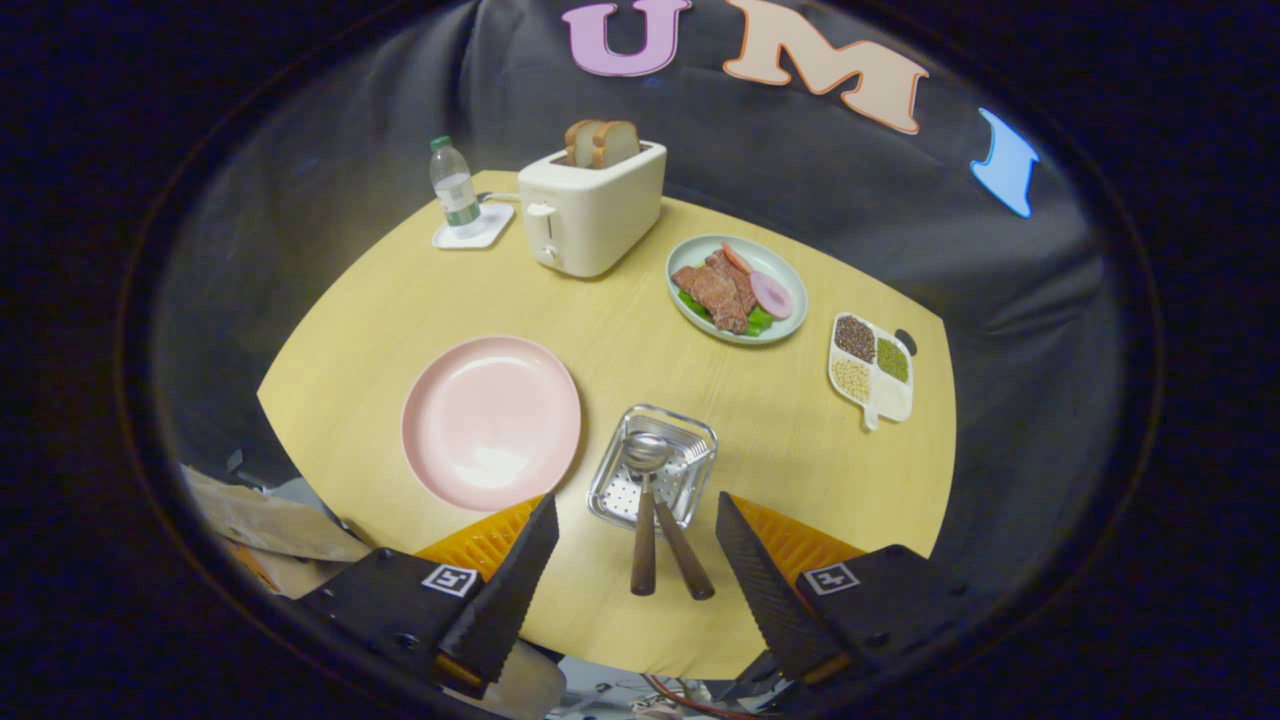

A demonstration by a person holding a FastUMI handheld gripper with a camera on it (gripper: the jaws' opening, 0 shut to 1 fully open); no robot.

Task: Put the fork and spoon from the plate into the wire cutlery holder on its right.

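A pink plate (490,420) lies bare on the round wooden table (400,300). To its right stands the wire cutlery holder (655,465), a shiny perforated basket. The spoon (645,500) and the fork (685,560) rest in it, their brown wooden handles sticking out toward me over its near rim; the spoon's bowl shows inside, the fork's head is hidden under it. My gripper (635,520) hangs above the table's near edge, open, with the two handles in the gap between its fingers and untouched by them.
Beyond the plate a white toaster (590,210) holds bread slices, with a water bottle (455,190) on a white coaster to its left. A pale green plate of food (738,290) and a divided dish of grains (870,370) sit at the right. Crumpled paper (270,525) lies off the table's left side.
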